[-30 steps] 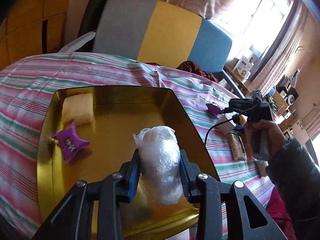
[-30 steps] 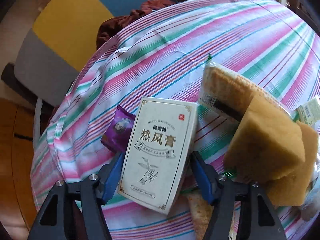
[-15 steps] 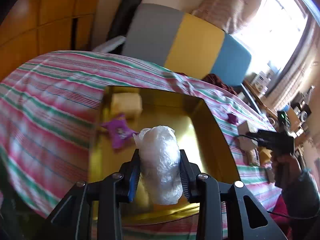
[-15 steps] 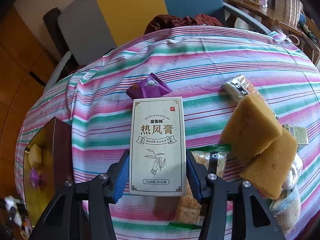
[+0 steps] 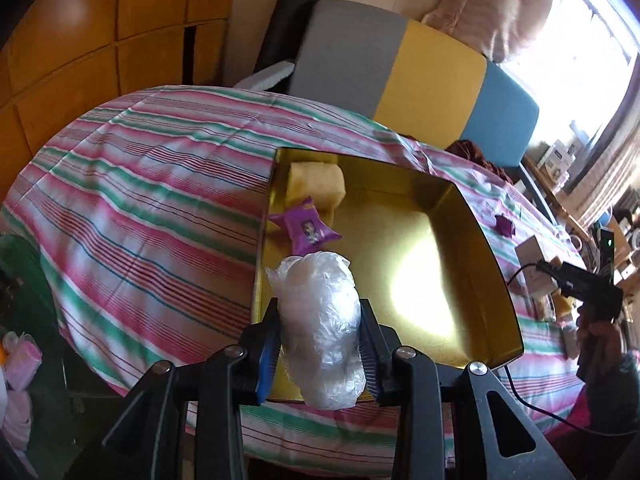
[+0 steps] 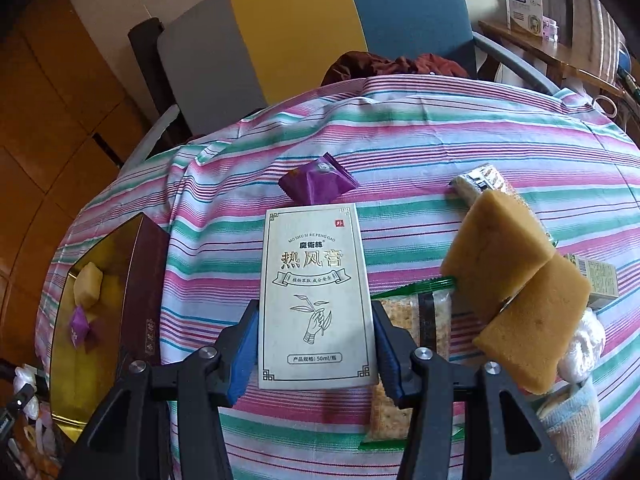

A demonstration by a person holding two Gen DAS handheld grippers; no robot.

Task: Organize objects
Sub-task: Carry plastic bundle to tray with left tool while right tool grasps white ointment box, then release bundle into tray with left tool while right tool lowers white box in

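My left gripper is shut on a crumpled clear plastic bag and holds it over the near left edge of the gold tin tray. In the tray lie a yellow sponge and a purple candy packet. My right gripper is shut on a white box with Chinese print, held above the striped tablecloth. The tray also shows at the left of the right wrist view.
On the cloth lie a purple candy packet, two yellow-brown sponges, cracker packs, a wrapped bar, a small green box and a sock. A grey, yellow and blue sofa stands behind the table.
My left gripper has pulled back and left with the bag, so the tray sits farther right. My right gripper has lifted the white box off the cloth and levelled it.
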